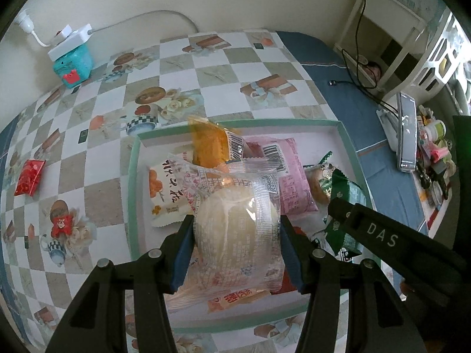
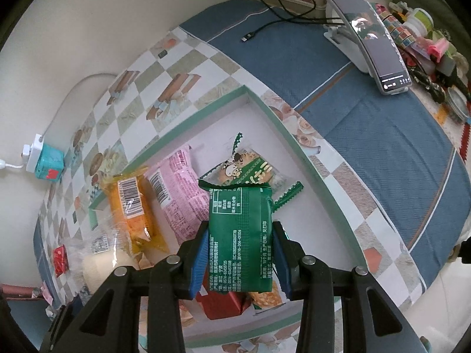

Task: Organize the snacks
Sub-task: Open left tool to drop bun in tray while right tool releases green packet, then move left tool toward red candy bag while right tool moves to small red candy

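My left gripper [image 1: 237, 232] is shut on a clear-wrapped pale round pastry [image 1: 235, 226], held over the green-rimmed white box [image 1: 132, 176]. My right gripper [image 2: 240, 253] is shut on a dark green snack packet [image 2: 240, 235] above the same box [image 2: 309, 158]. Inside the box lie an orange packet [image 1: 210, 145], a pink packet [image 1: 291, 182], a white packet with orange print [image 1: 164, 194], a light green cookie packet [image 2: 253, 170] and a red packet [image 2: 220, 304]. The right gripper's black body [image 1: 391, 241] shows at the right of the left wrist view.
A red packet [image 1: 29, 178] and a small red sweet [image 1: 61, 225] lie on the checked tablecloth left of the box. A teal box with a white power strip [image 1: 72, 56] stands by the wall. A phone on a stand [image 2: 374, 41], a cable and small clutter occupy the blue cloth.
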A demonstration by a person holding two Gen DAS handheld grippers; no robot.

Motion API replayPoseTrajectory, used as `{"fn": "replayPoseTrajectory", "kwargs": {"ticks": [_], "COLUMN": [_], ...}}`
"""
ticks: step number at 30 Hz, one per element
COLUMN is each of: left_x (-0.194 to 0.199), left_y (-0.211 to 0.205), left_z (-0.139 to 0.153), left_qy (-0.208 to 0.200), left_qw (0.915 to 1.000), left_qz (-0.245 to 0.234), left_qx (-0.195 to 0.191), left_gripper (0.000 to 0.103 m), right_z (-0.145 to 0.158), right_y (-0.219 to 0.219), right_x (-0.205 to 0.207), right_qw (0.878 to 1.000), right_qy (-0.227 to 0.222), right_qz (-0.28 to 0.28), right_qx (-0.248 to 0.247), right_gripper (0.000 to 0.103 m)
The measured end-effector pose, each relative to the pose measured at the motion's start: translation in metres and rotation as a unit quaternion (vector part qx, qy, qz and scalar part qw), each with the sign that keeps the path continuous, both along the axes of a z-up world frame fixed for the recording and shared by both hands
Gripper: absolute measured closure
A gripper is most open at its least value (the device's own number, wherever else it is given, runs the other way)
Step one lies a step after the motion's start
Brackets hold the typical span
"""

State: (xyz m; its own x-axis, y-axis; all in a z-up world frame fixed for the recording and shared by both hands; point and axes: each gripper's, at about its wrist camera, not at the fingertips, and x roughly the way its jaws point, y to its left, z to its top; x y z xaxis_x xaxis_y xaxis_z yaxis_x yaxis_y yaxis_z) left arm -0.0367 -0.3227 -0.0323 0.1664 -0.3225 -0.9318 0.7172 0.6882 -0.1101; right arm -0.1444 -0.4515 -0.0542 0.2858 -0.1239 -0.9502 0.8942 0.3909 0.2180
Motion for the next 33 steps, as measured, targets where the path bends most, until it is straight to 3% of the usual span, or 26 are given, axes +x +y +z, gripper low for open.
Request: {"fn": "replayPoseTrajectory", "kwargs": {"ticks": [7, 11, 17, 22, 24, 31, 33], "left_x": [0.0, 0.003, 0.014, 0.031, 0.042, 0.084, 0.094], "left_y": [0.0, 0.004, 0.012, 0.03, 0.04, 0.092, 0.109], "left_z": [0.003, 0.009, 0.013, 0.017, 0.017, 0.014, 0.014], "left_qy": [-0.002, -0.006, -0.012, -0.014, -0.008, 0.015, 0.014], "left_qw": [1.0, 0.9999, 0.9996, 0.9977, 0.9957, 0.9804, 0.9738], "left_qz": [-0.004, 0.001, 0.024, 0.066, 0.092, 0.196, 0.226], "left_qx": [-0.002, -0.008, -0.002, -0.001, -0.003, -0.013, -0.018], "left_gripper": [0.045, 0.033, 0.025, 0.021, 0.01, 0.01, 0.009], "right_z": [0.006, 0.006, 0.008, 0.01, 0.01, 0.017, 0.019], "right_y": [0.002, 0.002, 0.003, 0.006, 0.008, 0.019, 0.023], "right_x": [0.0, 0.0, 0.0, 0.004, 0.006, 0.015, 0.02], "right_qw": [1.0, 1.0, 1.0, 1.0, 1.0, 0.999, 0.999], "right_qy": [-0.006, -0.002, 0.002, 0.003, 0.003, 0.003, 0.0], "right_qz": [-0.002, -0.003, -0.006, 0.001, 0.005, 0.02, 0.029], "right_qx": [-0.003, -0.001, -0.004, -0.007, -0.011, -0.03, -0.034], "right_gripper": [0.06, 0.059, 0.04, 0.025, 0.018, 0.016, 0.001]}}
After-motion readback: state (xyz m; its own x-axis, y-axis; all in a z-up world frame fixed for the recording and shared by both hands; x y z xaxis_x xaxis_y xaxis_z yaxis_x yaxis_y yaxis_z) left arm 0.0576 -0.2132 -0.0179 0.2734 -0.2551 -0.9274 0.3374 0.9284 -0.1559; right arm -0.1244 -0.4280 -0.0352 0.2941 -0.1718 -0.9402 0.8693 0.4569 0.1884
